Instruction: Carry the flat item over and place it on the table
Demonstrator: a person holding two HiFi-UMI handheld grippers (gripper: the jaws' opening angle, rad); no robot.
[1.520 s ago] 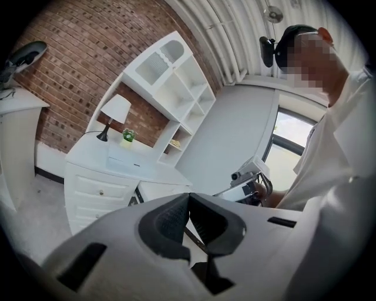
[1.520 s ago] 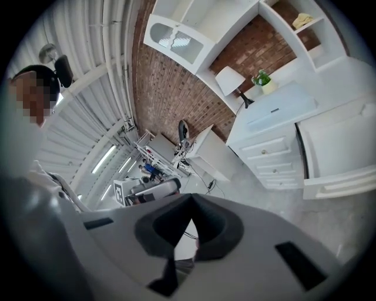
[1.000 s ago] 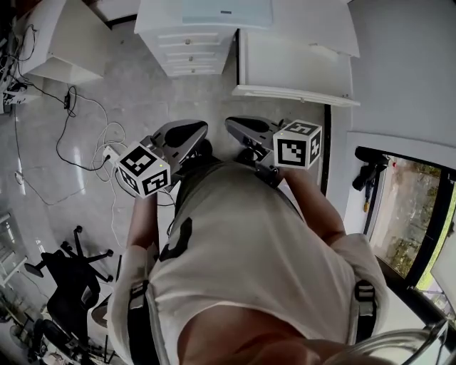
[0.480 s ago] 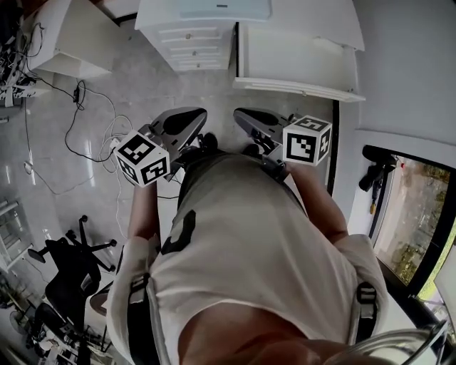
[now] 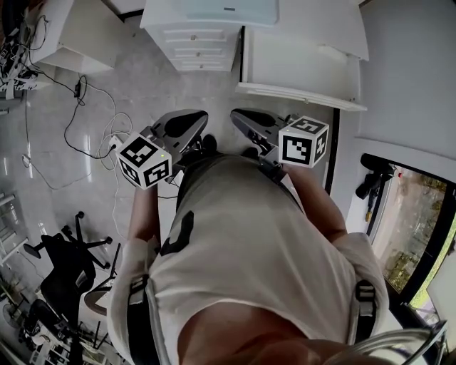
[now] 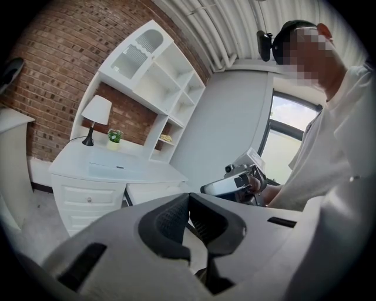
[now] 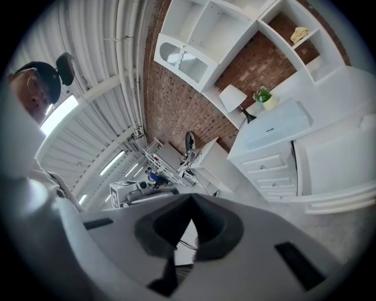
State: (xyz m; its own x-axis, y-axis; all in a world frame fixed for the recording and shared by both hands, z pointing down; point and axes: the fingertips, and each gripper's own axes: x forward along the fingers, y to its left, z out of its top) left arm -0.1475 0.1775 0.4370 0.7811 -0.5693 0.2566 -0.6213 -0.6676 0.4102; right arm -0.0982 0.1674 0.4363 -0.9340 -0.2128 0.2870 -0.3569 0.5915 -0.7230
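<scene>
Head view | we hold left gripper point(image 5: 187, 122) and right gripper point(image 5: 246, 121) pressed together, empty | step: approach | next: likely reach flat item point(image 5: 228, 8) on desk point(image 5: 203, 39), opening jaws

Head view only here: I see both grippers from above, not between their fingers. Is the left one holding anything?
Observer: No. On the left gripper the fingers are shut tip to tip, nothing between them.
Operator: And the right?
Observer: The right gripper is shut and empty too.
Operator: What stands on the white desk ahead?
Observer: A table lamp and a small potted plant, at the back of the white desk by the brick wall.
</scene>
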